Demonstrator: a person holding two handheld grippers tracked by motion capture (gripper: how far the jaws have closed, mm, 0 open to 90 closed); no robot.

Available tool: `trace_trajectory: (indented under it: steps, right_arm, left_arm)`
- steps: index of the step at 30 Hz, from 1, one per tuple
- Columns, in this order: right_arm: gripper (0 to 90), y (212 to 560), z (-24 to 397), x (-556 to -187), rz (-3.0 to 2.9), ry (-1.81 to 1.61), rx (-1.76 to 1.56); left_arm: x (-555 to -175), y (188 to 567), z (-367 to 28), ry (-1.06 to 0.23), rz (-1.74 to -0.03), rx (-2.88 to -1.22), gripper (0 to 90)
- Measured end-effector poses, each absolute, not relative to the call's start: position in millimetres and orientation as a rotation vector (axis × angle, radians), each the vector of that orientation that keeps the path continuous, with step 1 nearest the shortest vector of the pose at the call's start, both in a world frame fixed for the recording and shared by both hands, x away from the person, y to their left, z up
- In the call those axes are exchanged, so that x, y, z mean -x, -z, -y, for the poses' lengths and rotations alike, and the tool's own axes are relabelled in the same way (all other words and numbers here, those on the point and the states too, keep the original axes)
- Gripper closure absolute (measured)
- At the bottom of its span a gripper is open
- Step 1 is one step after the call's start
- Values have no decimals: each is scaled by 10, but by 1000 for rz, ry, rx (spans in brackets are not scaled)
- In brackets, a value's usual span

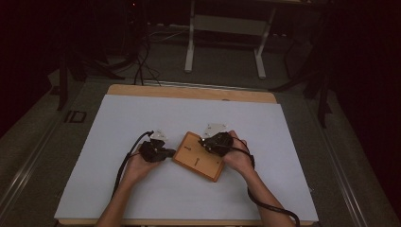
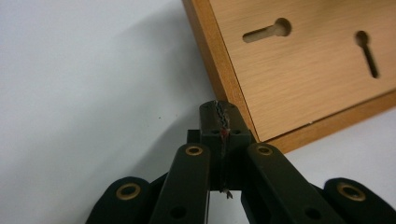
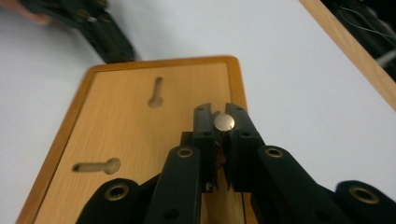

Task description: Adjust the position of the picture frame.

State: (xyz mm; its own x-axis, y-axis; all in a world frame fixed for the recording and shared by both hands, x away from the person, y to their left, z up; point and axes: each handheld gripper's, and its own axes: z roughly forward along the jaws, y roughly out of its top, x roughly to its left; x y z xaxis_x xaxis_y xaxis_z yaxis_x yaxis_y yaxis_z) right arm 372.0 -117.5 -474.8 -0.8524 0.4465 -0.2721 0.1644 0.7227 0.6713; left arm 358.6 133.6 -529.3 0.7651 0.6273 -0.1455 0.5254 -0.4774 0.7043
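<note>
No text, label, brand, number or sign can be read anywhere in these pictures. The wooden board (image 1: 198,156) at the middle of the high view bears only two keyhole-shaped slots, no lettering. The white table cover (image 1: 142,118) around it is blank. The black grippers carry no legible marking in any view, and the dark background at the top of the high view is too dim to read.

Around the wooden board (image 1: 198,156) the white surface (image 1: 142,118) lies bare (far side and both flanks alike); beside the board, the left tool (image 1: 166,152) blocks its left edge.
</note>
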Motion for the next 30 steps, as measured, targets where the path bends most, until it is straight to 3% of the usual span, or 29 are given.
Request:
trace_trajectory:
  steps: [12, 30]
  right_arm:
    - [841, 4844, 1330, -3778, -2453, -1115, -556]
    - [841, 4819, 1211, -3769, -2459, -1216, -490]
  left_arm:
    - [-3538, 5247, -1300, -150, -791, -2173, 900]
    - [-3509, 5201, -1432, -181, -854, -2155, 900]
